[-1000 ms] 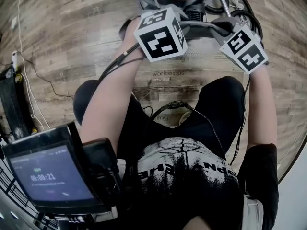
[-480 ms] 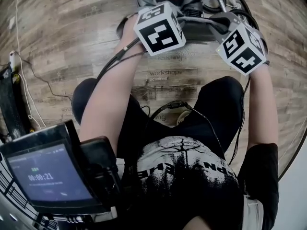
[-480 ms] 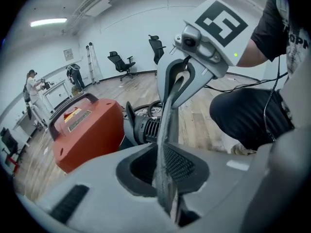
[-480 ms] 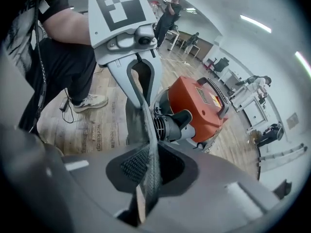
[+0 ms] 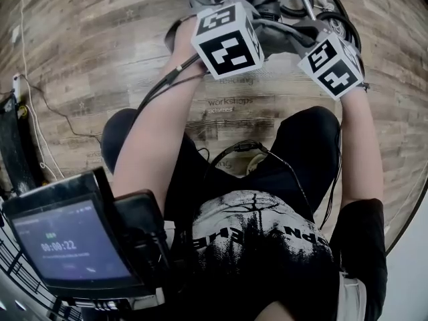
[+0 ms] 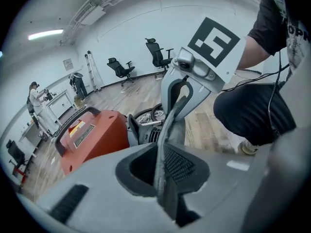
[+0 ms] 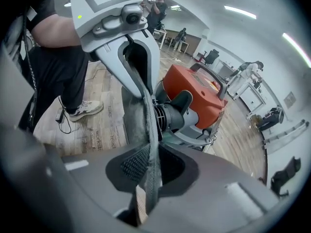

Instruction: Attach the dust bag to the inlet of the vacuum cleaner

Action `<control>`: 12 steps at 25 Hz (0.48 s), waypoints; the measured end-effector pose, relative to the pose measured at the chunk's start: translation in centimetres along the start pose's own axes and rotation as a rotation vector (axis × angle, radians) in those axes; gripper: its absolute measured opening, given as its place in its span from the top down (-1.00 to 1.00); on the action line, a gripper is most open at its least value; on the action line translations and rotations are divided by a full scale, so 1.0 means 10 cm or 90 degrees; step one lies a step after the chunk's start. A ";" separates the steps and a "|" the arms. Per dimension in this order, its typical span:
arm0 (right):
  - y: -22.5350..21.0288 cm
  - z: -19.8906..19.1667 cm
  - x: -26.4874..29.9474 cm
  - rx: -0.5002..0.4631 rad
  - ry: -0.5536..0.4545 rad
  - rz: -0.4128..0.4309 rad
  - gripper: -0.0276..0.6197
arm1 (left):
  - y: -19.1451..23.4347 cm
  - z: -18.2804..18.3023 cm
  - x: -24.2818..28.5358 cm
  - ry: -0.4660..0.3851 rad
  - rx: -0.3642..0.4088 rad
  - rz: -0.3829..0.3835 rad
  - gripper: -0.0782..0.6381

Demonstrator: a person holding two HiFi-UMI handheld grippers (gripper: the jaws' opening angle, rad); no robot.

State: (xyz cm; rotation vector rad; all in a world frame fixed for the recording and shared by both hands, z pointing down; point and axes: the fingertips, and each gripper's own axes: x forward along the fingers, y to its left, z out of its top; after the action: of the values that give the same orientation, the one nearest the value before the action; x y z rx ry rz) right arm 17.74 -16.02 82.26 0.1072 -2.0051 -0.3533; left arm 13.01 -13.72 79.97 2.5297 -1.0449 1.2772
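The orange vacuum cleaner (image 6: 92, 140) sits on a pale wood-plank floor (image 5: 80, 59), with its black inlet end facing the person. The floor carries faint printed words on the person's side of the vacuum cleaner, and thin cables trail across it.

The grey dust bag (image 6: 171, 123) hangs in the air just in front of the vacuum cleaner, stretched between the two tools. The left tool (image 6: 163, 176) has its jaws narrow, pinched on one edge of the felt. The right tool (image 7: 146, 178) is likewise narrow and clamped on the opposite edge. Both pairs of jaws have just eased a touch wider, with the fabric pressed between them.

Beyond the vacuum cleaner the room is large and open, with white walls and strip lights (image 7: 240, 12) on the ceiling. Black office chairs (image 6: 119, 69) and a stepladder (image 6: 91, 69) stand far behind it by the wall. A person (image 6: 36, 96) stands at a white desk (image 6: 60, 103) off to its side.
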 end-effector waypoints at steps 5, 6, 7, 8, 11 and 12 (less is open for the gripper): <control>0.03 0.00 0.02 0.027 -0.003 0.005 0.78 | 0.03 -0.05 0.02 -0.002 -0.029 -0.010 0.64; 0.03 0.01 0.03 0.025 -0.007 0.003 0.78 | 0.04 -0.06 0.02 -0.004 -0.035 -0.011 0.64; 0.02 0.02 0.02 0.017 -0.009 -0.002 0.78 | 0.04 -0.07 0.03 -0.006 -0.041 -0.011 0.64; 0.01 0.03 0.02 0.002 -0.010 -0.010 0.78 | 0.04 -0.08 0.03 -0.007 -0.048 -0.011 0.64; -0.04 0.07 -0.02 -0.061 -0.001 -0.045 0.77 | 0.02 -0.13 0.03 -0.001 -0.070 -0.014 0.64; -0.06 0.10 -0.05 -0.082 0.003 -0.056 0.77 | 0.02 -0.16 0.03 0.006 -0.074 -0.014 0.64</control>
State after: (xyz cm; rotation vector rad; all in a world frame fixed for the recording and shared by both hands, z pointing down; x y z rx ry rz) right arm 16.98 -16.28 81.26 0.1155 -1.9721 -0.5369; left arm 11.98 -13.41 81.15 2.4401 -1.0536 1.1845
